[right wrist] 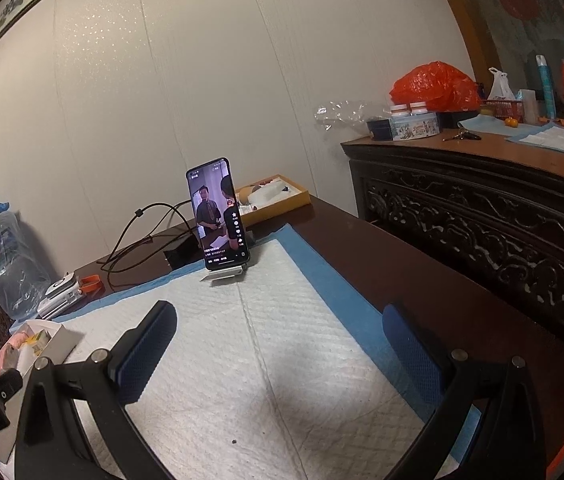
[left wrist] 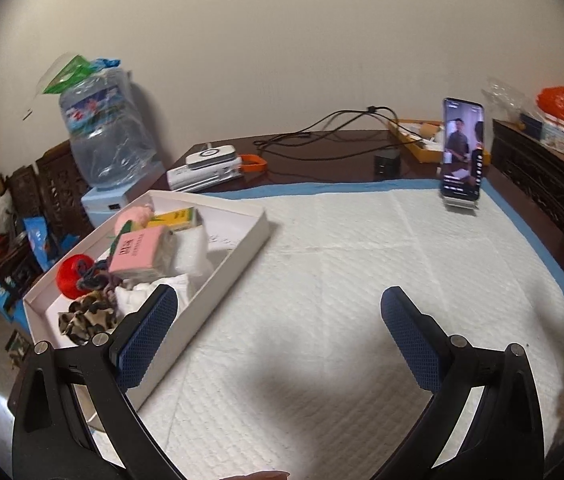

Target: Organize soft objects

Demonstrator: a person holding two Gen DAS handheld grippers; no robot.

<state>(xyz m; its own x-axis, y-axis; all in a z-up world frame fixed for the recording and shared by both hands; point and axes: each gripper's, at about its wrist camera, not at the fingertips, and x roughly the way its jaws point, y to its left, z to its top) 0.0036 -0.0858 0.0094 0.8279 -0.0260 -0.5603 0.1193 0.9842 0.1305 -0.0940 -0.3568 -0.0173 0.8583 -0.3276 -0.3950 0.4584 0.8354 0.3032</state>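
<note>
A shallow white box (left wrist: 238, 256) lies at the left of the white padded mat (left wrist: 361, 280). It holds a pink tissue pack (left wrist: 140, 256), a yellow-green pack (left wrist: 176, 218), a pink plush piece (left wrist: 134, 216), a red ball with a rope toy (left wrist: 76, 274), a leopard-print scrunchie (left wrist: 86, 320) and white cloth (left wrist: 138, 300). My left gripper (left wrist: 280, 334) hovers open over the mat beside the box, its left finger overlapping the box's near edge. My right gripper (right wrist: 280, 350) is open and empty above the mat. The white box (right wrist: 62, 338) shows at the far left in the right wrist view.
A phone (left wrist: 461, 148) on a stand plays a video at the mat's far edge. Behind it lie cables (left wrist: 321, 132), a black adapter (left wrist: 387, 164) and a wooden tray (left wrist: 417, 136). A carved dark cabinet (right wrist: 481, 216) borders the right side. A water jug (left wrist: 110, 136) stands far left.
</note>
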